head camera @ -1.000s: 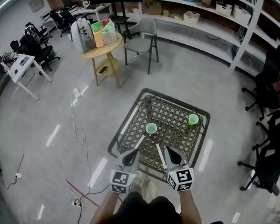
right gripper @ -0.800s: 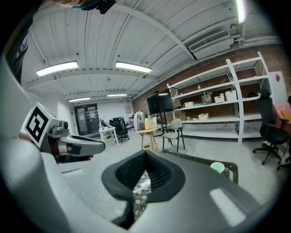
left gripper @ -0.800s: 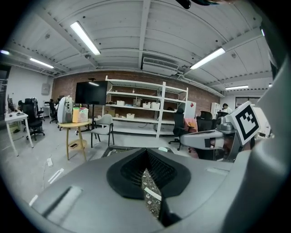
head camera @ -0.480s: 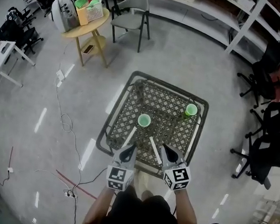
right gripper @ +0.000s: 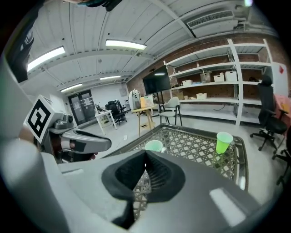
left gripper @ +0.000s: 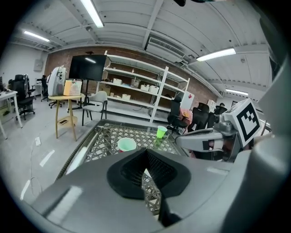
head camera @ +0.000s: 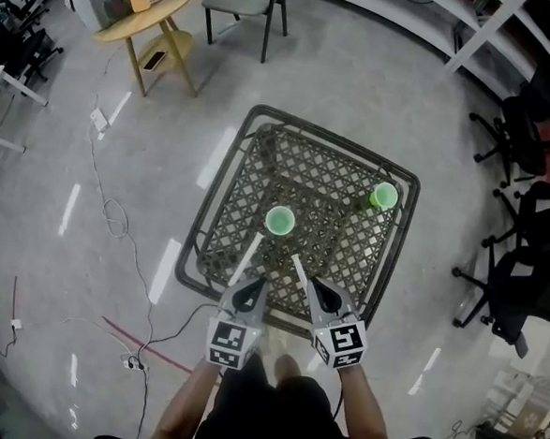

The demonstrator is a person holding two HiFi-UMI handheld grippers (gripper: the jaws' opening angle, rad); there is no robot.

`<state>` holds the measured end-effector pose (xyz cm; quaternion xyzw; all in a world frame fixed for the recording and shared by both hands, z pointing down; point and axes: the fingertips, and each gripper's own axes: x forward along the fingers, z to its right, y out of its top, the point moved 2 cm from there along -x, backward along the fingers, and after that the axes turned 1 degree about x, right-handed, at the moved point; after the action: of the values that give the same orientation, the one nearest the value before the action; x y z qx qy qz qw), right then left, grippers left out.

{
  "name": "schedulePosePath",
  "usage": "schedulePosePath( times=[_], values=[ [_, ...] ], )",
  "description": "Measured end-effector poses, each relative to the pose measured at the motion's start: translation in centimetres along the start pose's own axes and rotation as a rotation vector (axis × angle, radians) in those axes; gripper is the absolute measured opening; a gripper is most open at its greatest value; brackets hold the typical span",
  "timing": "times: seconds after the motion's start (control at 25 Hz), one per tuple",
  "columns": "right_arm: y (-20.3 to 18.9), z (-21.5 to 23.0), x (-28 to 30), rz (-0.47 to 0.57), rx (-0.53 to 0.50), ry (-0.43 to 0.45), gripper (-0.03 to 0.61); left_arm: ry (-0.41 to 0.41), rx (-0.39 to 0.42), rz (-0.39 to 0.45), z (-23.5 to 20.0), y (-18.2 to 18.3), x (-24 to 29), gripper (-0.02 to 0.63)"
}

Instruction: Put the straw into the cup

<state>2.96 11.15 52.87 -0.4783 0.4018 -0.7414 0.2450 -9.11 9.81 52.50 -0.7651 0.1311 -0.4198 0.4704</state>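
The lattice table (head camera: 338, 185) has a raised rim. Open floor lies to its left, and office chairs (head camera: 520, 278) crowd its right. Since a second ago both grippers have sunk toward the near rim, while the cups have kept their places. The left gripper (head camera: 254, 283) is clamped on the left straw (head camera: 251, 255) and the right gripper (head camera: 310, 284) on the right straw (head camera: 299, 269). Both straw tips end just short of the middle cup (head camera: 280, 221). The far cup (head camera: 383, 195) stands by the far right corner.

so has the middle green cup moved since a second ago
No. The middle green cup sits on the same spot of the lattice table, just as far from the corner cup; only the camera view shifted.
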Motion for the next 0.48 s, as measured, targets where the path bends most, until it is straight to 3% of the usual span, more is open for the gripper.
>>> schedulePosePath(
  times=[0.48],
  values=[
    [-6.0,1.2,4.9,-0.1,0.02,0.003,0.003,-0.021,-0.063,-0.086,-2.4,-6.4,3.9,0.006]
  ],
)
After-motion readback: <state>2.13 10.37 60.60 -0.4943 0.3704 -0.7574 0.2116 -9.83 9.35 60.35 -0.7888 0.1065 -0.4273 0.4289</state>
